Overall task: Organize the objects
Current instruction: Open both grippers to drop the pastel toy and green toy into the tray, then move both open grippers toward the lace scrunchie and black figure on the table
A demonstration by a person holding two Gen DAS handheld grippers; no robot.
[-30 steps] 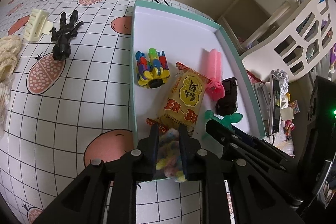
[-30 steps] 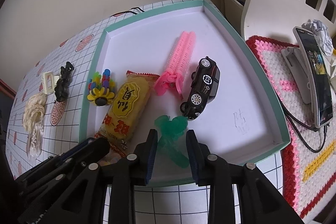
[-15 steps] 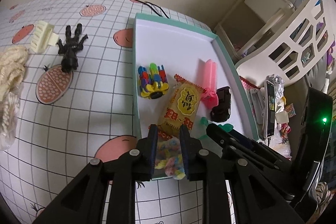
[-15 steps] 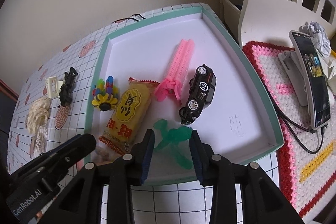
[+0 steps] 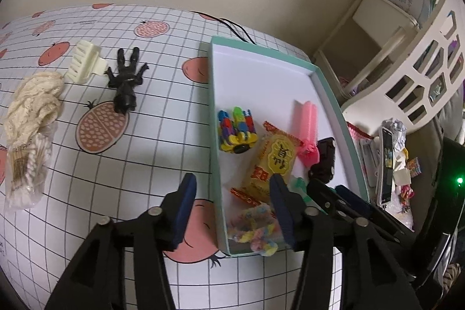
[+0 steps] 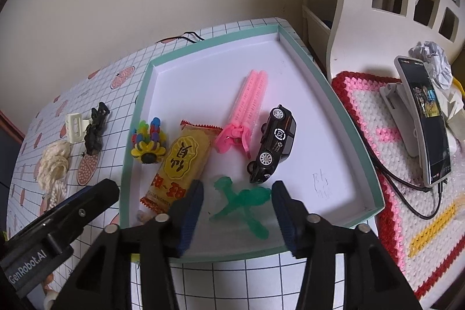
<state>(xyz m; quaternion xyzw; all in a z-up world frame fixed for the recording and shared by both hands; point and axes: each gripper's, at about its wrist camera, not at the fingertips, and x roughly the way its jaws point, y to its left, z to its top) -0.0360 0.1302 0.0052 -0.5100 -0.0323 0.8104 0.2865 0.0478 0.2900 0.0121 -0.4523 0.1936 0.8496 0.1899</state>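
Note:
A teal-rimmed white tray (image 5: 214,106) holds a colourful block toy (image 5: 237,130), a yellow snack packet (image 5: 274,161), a pink hair roller (image 5: 308,127) and a black toy car (image 5: 325,159). A pastel candy bag (image 5: 255,228) lies in the tray's near corner. My left gripper (image 5: 232,202) hovers open above that corner, holding nothing. A green rubbery figure (image 6: 241,202) lies flat on the tray floor, and my right gripper (image 6: 237,204) stands open over it, apart from it. On the cloth to the left lie a black figure (image 5: 126,83) and a cream hair claw (image 5: 84,61).
Cream lace (image 5: 35,103) and a pack of cotton swabs (image 5: 24,173) lie at the table's left edge. Right of the tray, a phone on a stand (image 6: 424,118) rests on a crochet mat (image 6: 407,193), with a cable. White furniture (image 6: 377,5) stands behind.
Both grippers have opened and drawn back. The left let go of the candy bag, the right let go of the green figure; both now lie in the tray.

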